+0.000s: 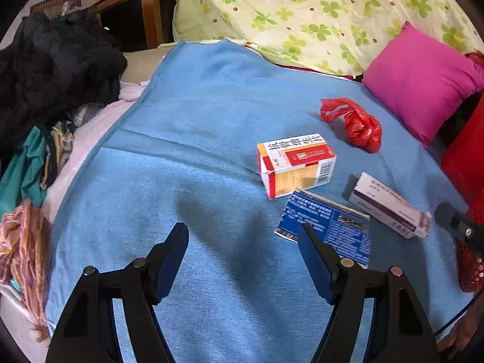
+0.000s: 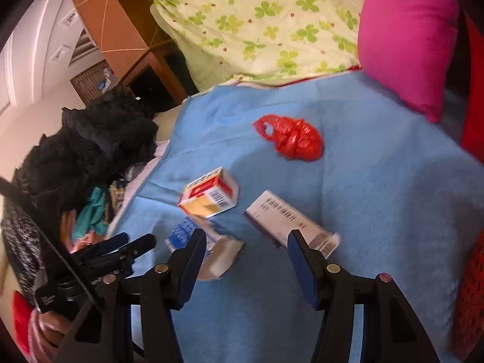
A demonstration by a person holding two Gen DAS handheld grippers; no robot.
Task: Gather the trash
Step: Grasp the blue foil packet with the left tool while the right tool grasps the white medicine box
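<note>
Trash lies on a blue blanket (image 1: pixel 196 121): a crumpled red plastic bag (image 1: pixel 357 124) (image 2: pixel 290 139), a red-and-white medicine box (image 1: pixel 295 163) (image 2: pixel 208 196), a flat blue packet (image 1: pixel 326 230) (image 2: pixel 184 233) and a long white-and-purple box (image 1: pixel 390 205) (image 2: pixel 287 217). My left gripper (image 1: pixel 243 230) hovers open over bare blanket, its right finger just in front of the blue packet. My right gripper (image 2: pixel 245 236) is open too, above the blanket between the blue packet and the long box. Nothing sits between either pair of fingers. The left gripper (image 2: pixel 133 242) shows at the lower left of the right wrist view.
A pink pillow (image 1: pixel 423 81) and a clover-print quilt (image 1: pixel 302 9) lie at the back. Dark clothes (image 1: pixel 54 66) are piled to the left, with teal and pink fabric below. A red mesh basket (image 1: pixel 472 260) stands at the right edge. Wooden furniture (image 1: pixel 130 3) stands behind.
</note>
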